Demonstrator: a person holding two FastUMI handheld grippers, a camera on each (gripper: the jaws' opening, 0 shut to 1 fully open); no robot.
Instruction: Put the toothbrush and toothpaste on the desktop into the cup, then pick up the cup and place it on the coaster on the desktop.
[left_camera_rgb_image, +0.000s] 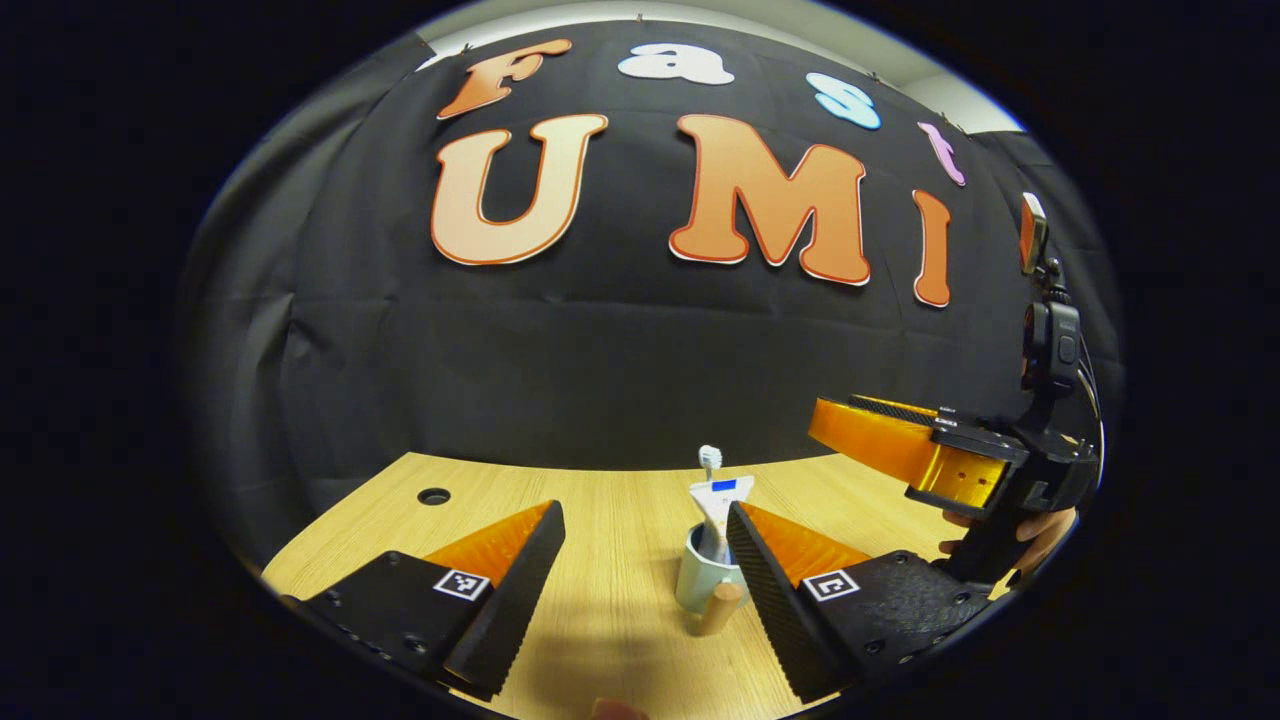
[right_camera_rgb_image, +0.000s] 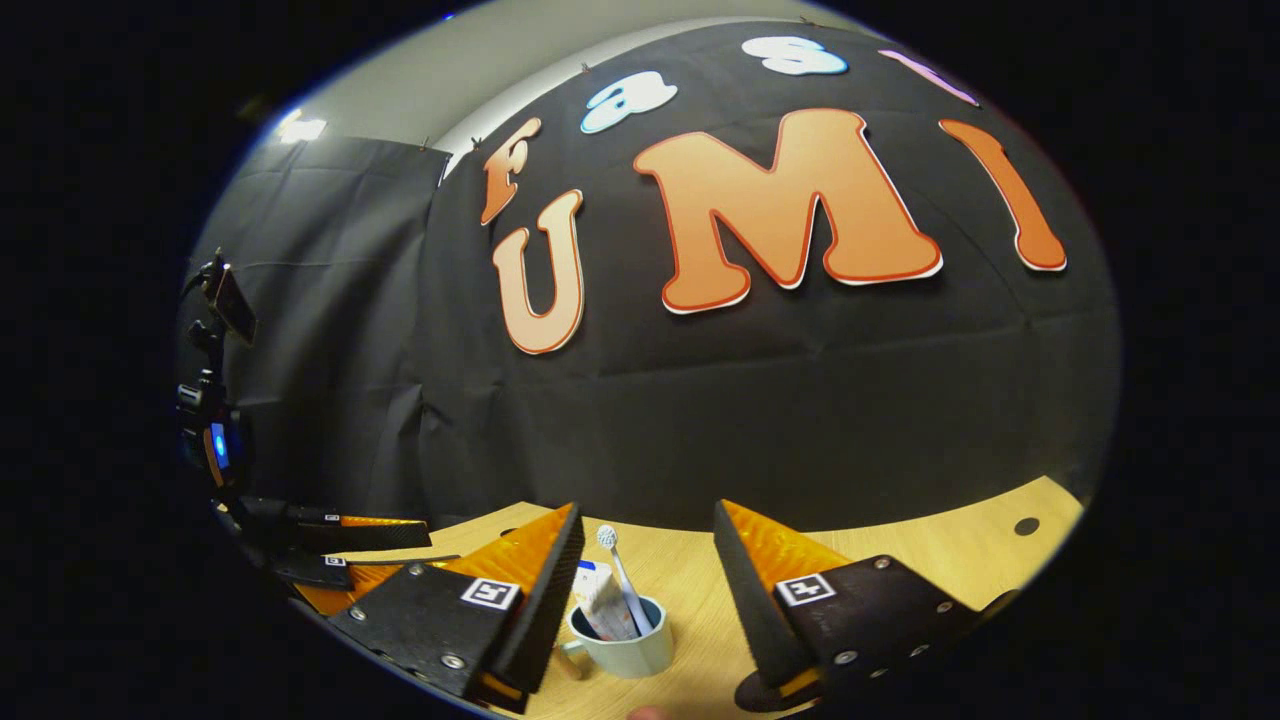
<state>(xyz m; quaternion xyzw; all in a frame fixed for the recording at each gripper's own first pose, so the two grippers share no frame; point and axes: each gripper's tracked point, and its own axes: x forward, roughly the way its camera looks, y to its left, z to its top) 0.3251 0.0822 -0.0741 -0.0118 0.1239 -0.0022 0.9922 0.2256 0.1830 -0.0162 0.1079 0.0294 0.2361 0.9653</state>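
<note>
The pale yellow wooden surface looks smooth, with thin grain lines. The small pale blue-green cup looks shiny, with a round light wooden handle. The white toothpaste tube looks like smooth plastic. The black cloth wall is matt and creased.

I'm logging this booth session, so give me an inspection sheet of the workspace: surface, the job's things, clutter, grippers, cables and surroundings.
Surface: wooden desktop with a round hole.
Job's things: cup upright on the desktop, toothbrush and toothpaste standing inside it; cup's wooden handle faces the left gripper; a dark disc, possibly the coaster, partly hidden under the right gripper's finger.
Clutter: nothing seen.
Grippers: left gripper open, cup beside one finger; right gripper open, cup between its fingers, untouched.
Cables: nothing seen.
Surroundings: black cloth wall.
</note>
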